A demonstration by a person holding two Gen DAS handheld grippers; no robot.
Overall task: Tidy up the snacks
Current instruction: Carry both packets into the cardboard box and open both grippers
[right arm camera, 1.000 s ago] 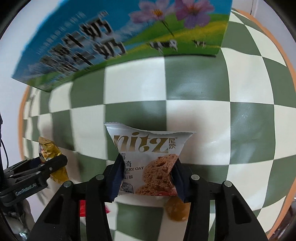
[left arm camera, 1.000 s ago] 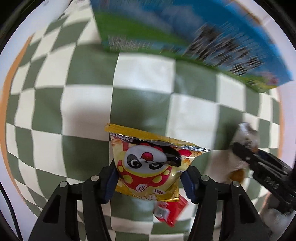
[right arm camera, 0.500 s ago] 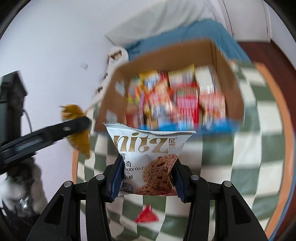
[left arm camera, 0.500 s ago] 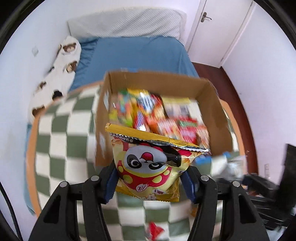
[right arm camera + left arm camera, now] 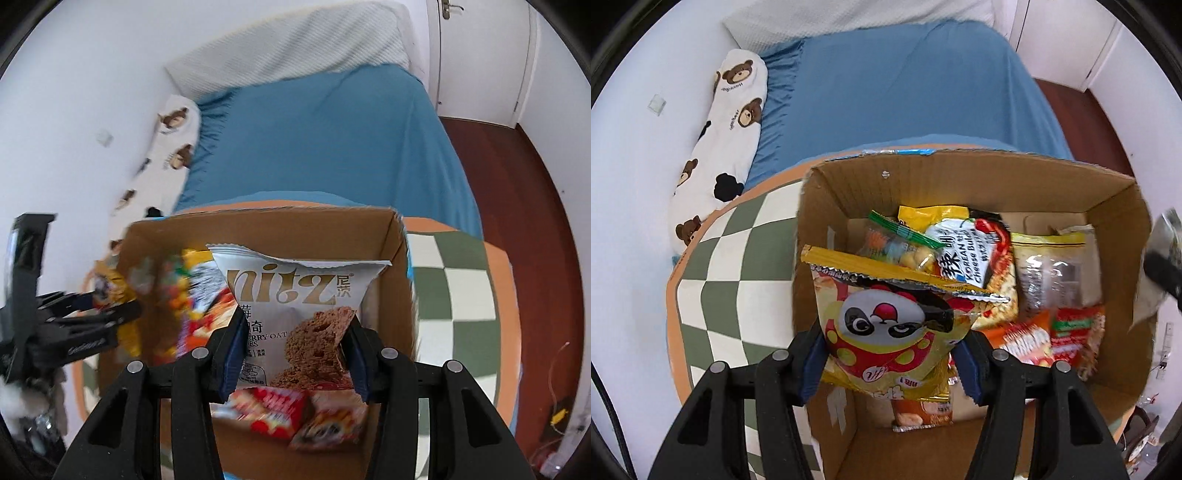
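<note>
I held my left gripper above the near left corner of the cardboard box, its fingers closed on the lower part of the yellow panda packet. The packet stood upright between the pads, its sealed top edge pointing away from me, over the box wall. The box opening lay ahead and below, and to the right of this gripper. It already had many snack packets inside.

My right gripper was clamped on the silver oat cookie packet, also upright, and it hung over the right part of the box, near the right wall. I judged the right one nearer to a free drop, because it was already above the inside. Both grippers pointed forward and tilted down to the box on the checkered table.
</note>
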